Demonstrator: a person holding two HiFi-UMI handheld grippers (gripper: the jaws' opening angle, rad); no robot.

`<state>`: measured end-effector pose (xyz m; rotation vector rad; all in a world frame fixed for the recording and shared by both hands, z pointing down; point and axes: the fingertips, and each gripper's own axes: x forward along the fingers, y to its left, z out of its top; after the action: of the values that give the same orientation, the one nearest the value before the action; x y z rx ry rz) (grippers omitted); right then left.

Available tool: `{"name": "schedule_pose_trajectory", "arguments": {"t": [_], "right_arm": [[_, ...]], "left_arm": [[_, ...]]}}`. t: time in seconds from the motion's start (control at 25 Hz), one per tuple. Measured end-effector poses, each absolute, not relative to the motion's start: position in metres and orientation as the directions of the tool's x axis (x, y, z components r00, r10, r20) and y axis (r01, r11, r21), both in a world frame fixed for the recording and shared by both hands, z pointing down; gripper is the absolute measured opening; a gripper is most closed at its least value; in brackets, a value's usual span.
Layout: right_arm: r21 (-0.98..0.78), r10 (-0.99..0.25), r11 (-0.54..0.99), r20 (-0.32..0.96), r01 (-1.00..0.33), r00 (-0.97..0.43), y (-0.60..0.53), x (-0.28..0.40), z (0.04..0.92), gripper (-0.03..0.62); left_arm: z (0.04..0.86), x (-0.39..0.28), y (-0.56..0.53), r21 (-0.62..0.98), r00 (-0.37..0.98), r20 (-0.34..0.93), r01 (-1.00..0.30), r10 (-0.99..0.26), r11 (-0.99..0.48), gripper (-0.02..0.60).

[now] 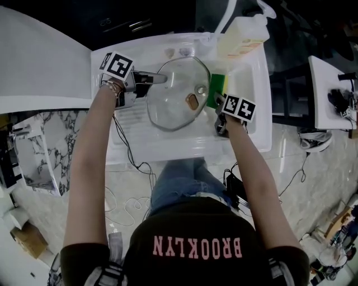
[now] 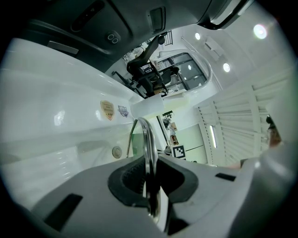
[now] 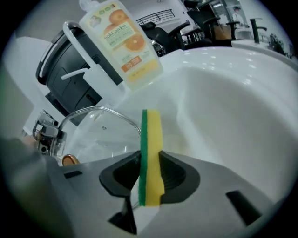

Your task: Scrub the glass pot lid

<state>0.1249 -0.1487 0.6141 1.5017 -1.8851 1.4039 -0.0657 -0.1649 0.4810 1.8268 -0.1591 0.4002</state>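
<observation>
The glass pot lid [image 1: 178,94] is held tilted over the white sink [image 1: 254,131], its brown knob [image 1: 192,101] towards me. My left gripper [image 1: 144,82] is shut on the lid's metal rim [image 2: 149,144] at its left edge; in the left gripper view the rim stands edge-on between the jaws. My right gripper [image 1: 220,105] is shut on a green-and-yellow sponge [image 1: 217,89], which stands upright in the jaws [image 3: 151,155] just beside the lid's right edge [image 3: 102,130]. Whether sponge and glass touch I cannot tell.
An orange dish-soap bottle [image 1: 244,34] stands on the sink's back rim, beside the faucet [image 1: 226,17]. The drain [image 1: 169,52] lies behind the lid. A white counter [image 1: 39,67] runs to the left. Cables trail over the marble floor [image 1: 134,184].
</observation>
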Motion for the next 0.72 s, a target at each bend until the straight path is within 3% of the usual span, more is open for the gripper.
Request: {"name": "schedule_pose_trajectory", "arguments": {"t": [0.08,0.24,0.4,0.72], "right_arm": [[-0.47,-0.577,0.018,0.716,-0.882,-0.393,-0.153,0.12,0.594,0.103],[-0.538,-0.681,0.243,0.498,-0.807,-0.537,-0.169,0.089,0.513,0.103],[-0.565,-0.685,0.374,0.367,-0.736,-0.63,-0.183,0.055,0.451,0.103],[-0.582,-0.599,0.447,0.37,-0.679,-0.711,-0.181,-0.02,0.437,0.103]], "left_arm": [[0.483,-0.067,-0.165,0.902,0.931,0.352,-0.311,0.094,-0.301,0.034],[0.485,-0.069,-0.166,0.892,0.928,0.362,-0.317,0.087,-0.322,0.034],[0.486,-0.07,-0.167,0.887,0.926,0.37,-0.326,0.081,-0.327,0.034],[0.487,-0.07,-0.167,0.879,0.92,0.386,-0.345,0.068,-0.33,0.034]]}}
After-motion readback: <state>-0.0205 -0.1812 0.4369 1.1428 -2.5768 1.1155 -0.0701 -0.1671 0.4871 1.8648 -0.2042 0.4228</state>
